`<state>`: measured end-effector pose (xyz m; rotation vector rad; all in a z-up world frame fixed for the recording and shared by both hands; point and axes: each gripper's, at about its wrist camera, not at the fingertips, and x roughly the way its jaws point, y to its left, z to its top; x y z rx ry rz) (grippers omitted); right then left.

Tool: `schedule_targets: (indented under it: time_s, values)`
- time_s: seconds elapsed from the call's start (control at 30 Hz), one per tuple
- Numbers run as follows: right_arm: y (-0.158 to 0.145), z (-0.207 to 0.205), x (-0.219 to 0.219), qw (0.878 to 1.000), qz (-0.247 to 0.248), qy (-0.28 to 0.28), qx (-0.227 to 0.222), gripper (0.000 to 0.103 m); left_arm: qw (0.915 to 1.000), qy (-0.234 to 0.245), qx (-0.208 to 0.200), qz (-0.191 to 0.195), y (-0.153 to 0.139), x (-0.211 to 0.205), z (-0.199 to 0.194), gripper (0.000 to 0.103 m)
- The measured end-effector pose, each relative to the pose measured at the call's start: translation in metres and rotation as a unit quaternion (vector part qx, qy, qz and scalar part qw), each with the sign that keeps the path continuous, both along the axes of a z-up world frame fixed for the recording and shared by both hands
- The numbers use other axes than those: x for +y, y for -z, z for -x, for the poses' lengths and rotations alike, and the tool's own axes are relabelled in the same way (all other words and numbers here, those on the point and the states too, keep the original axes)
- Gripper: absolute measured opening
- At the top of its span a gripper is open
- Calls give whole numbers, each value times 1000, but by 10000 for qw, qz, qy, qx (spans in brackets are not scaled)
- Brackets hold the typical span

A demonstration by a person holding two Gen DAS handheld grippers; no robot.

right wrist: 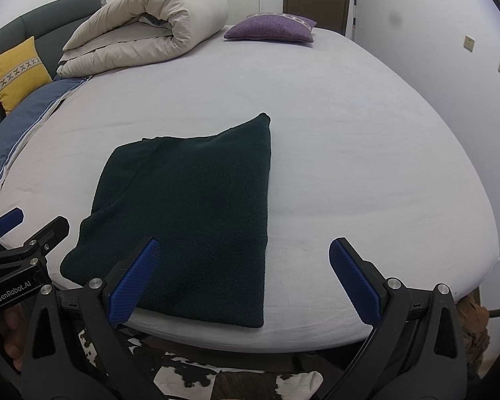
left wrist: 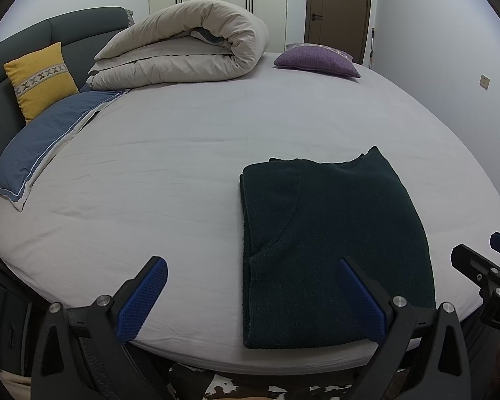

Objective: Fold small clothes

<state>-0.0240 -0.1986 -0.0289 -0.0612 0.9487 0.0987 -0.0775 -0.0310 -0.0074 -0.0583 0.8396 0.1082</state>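
A dark green knitted garment (left wrist: pixel 333 240) lies folded into a flat rectangle near the front edge of the bed (left wrist: pixel 183 166). The same garment (right wrist: pixel 190 220) fills the lower middle of the right wrist view. My left gripper (left wrist: pixel 253 266) hovers open above the bed's front edge, its right finger over the garment's near part and its left finger over bare sheet. My right gripper (right wrist: pixel 243 250) is open too, with its left finger above the garment and its right finger above the sheet. Nothing is held between either pair of fingers.
At the back lie a rolled beige duvet (left wrist: pixel 190 46), a purple cushion (left wrist: pixel 316 60), a yellow cushion (left wrist: pixel 40 76) and a blue pillow (left wrist: pixel 43 143) against the grey headboard (left wrist: pixel 83 23). A cowhide rug (right wrist: pixel 196 380) lies below the bed edge. A hand (right wrist: pixel 6 333) holds the other gripper.
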Motion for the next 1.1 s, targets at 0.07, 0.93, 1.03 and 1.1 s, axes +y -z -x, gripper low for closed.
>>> schedule_targets:
  time_s: [0.07, 0.93, 1.03, 1.1]
  values:
    - [0, -1, 0, 10000, -4, 0, 11, 103, 10000, 5, -1, 5, 0, 0, 0, 103]
    - [3, 2, 3, 10000, -16, -2, 29, 103, 9999, 85, 58, 35, 4, 0, 0, 103]
    - [5, 3, 5, 10000, -25, -9, 38, 103, 9999, 93, 57, 48, 4, 1, 0, 103]
    - [6, 4, 5, 10000, -26, -6, 40, 103, 9999, 91, 43, 46, 4, 1, 1, 103]
